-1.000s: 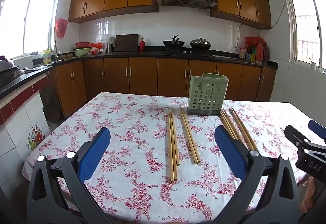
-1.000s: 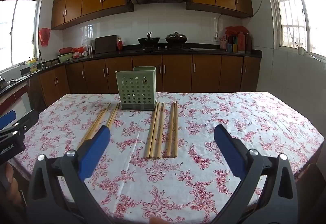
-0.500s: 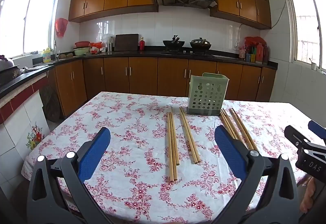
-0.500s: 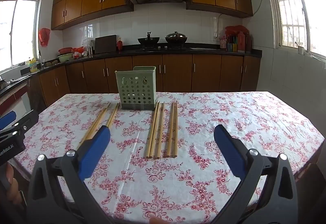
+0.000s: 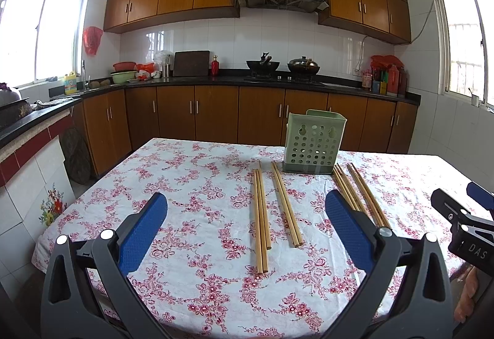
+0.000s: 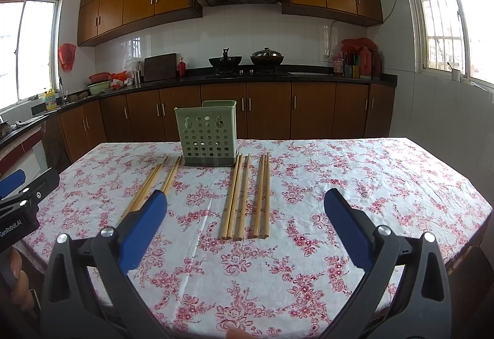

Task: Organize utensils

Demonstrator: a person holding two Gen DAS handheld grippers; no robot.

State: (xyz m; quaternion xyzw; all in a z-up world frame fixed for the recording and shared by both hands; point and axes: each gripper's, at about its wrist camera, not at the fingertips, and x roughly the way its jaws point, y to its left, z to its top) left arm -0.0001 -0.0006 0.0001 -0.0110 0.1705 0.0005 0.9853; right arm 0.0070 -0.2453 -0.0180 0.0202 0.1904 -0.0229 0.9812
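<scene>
A green perforated utensil holder stands upright at the far side of the table; it also shows in the right wrist view. Several wooden chopsticks lie in pairs in front of it: two pairs left of the holder and two pairs right of it in the left wrist view. In the right wrist view these are the left pairs and the right pairs. My left gripper is open and empty, short of the chopsticks. My right gripper is open and empty above the table's near part.
The table carries a white cloth with red flowers. Its right edge and near edge are in view. The right gripper shows at the right edge of the left wrist view. Kitchen counters and brown cabinets stand behind.
</scene>
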